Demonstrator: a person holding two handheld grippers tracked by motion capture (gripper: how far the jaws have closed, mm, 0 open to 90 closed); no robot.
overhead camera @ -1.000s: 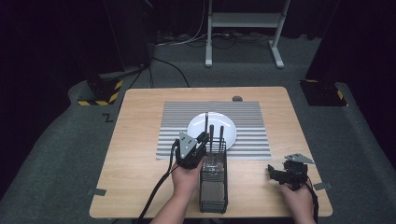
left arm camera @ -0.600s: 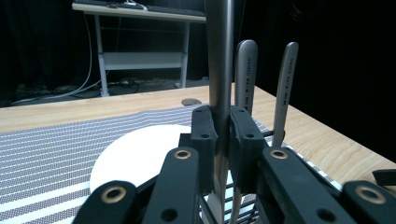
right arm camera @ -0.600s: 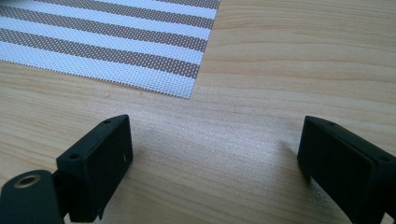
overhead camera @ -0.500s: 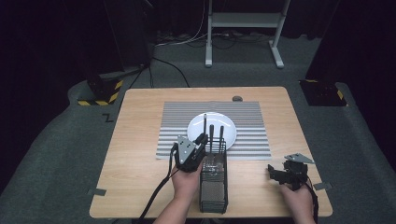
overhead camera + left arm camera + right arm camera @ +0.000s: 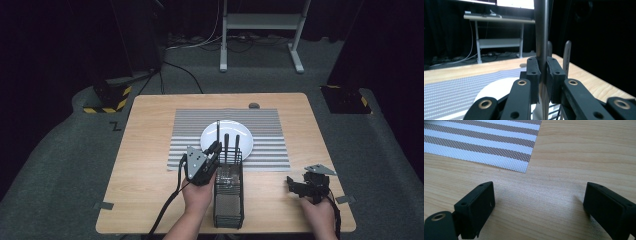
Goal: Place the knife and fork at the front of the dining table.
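Left gripper [image 5: 543,80]: jaws closed on one upright dark metal handle [image 5: 542,30], which runs between the pads from below the jaws to above the top of the left gripper view. In the high view this gripper [image 5: 215,148] stands at the far left corner of the wire caddy [image 5: 229,205], and the gripped handle [image 5: 218,131] rises higher than the other two. Judged stage: one utensil is being lifted out, or lowered in; which of the two cannot be told.

Just beyond the closed jaws, slightly to their right, two more handles [image 5: 566,55] stand upright in the caddy, untouched. Their working ends are hidden, so the kind of utensil cannot be told.

Beyond and below the jaws lies a white plate [image 5: 226,137], bare, on a striped mat [image 5: 270,145]. Nothing has been laid out on plate or mat. If the aim is to set the utensils there, all three remain to be placed.

Right gripper [image 5: 537,202]: jaws wide apart, holding nothing, above bare table [image 5: 579,157], with a mat corner ahead of the jaws. In the high view it [image 5: 300,187] sits well right of the caddy, idle.
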